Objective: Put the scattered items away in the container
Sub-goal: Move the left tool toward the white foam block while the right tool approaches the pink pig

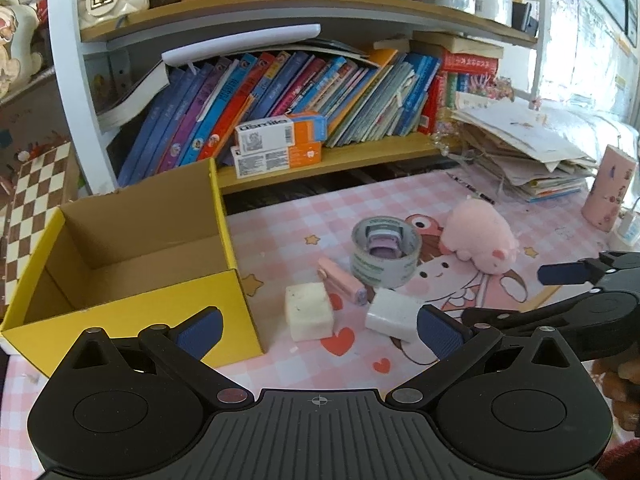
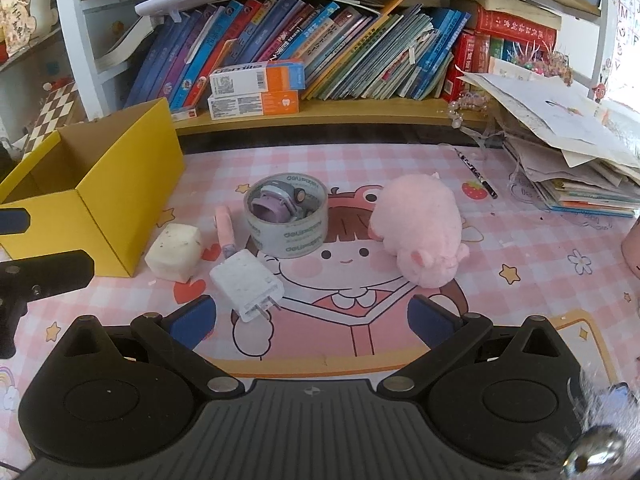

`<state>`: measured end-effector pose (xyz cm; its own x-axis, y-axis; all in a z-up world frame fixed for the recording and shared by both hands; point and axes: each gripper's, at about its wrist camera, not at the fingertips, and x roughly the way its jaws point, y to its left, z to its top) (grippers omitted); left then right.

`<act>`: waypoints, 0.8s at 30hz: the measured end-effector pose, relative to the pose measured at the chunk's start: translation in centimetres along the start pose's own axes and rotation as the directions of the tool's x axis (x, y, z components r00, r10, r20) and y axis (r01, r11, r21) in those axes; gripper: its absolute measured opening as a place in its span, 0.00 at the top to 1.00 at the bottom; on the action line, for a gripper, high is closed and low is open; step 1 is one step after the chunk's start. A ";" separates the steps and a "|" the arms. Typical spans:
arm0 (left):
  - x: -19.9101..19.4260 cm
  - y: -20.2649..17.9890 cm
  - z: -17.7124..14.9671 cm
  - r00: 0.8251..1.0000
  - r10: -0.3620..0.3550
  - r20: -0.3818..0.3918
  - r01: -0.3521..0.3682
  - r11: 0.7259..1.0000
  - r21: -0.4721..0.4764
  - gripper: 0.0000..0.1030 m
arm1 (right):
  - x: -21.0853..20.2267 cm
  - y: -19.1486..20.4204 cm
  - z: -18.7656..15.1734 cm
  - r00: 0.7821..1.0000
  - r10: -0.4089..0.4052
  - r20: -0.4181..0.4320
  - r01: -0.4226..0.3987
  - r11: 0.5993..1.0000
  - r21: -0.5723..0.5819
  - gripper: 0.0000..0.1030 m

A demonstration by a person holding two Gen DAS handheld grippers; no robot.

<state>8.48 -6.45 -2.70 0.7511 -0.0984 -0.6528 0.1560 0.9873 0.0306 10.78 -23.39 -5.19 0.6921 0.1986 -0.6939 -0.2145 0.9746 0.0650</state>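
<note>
place: child's study desk at home | evidence: pink checked cartoon desk mat (image 2: 520, 248); shelf row of colourful children's books (image 2: 320, 60); loose paper stack (image 2: 568, 148)

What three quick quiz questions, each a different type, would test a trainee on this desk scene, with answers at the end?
1. True or false: the yellow box already holds an item.
2. What sits inside the tape roll: A) a purple toy car, B) a pencil, C) a coin?
3. Fill in: the left gripper and the right gripper are both ____.

Key: 1 false, as far as its inside shows; 2 A; 3 open, holding nothing.
</note>
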 end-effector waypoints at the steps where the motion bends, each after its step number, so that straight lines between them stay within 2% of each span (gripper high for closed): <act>1: 0.1 0.0 0.0 1.000 0.002 -0.004 -0.002 1.000 -0.002 0.00 | 0.1 -0.1 0.0 1.000 0.001 0.000 -0.001 1.000 0.002 0.00; 10: 1.6 -0.4 0.4 0.998 -0.004 -0.057 0.005 1.000 0.004 0.00 | 0.7 -1.6 0.2 1.000 0.004 0.003 -0.004 1.000 0.015 0.02; 19: 2.9 -1.5 0.7 0.997 -0.032 -0.070 0.035 0.998 0.043 0.00 | 1.3 -2.3 0.1 1.000 0.022 -0.009 -0.022 1.000 0.022 0.13; 24: 3.7 -1.7 0.6 0.996 -0.035 -0.081 0.039 0.998 0.048 0.11 | 2.1 -2.3 0.0 0.999 0.036 -0.032 -0.036 0.999 0.017 0.20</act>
<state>11.40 -8.52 -4.70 0.6910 -0.1228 -0.7123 0.2162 0.9754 0.0417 12.70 -25.20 -6.78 0.6614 0.2304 -0.7137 -0.2271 0.9685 0.1021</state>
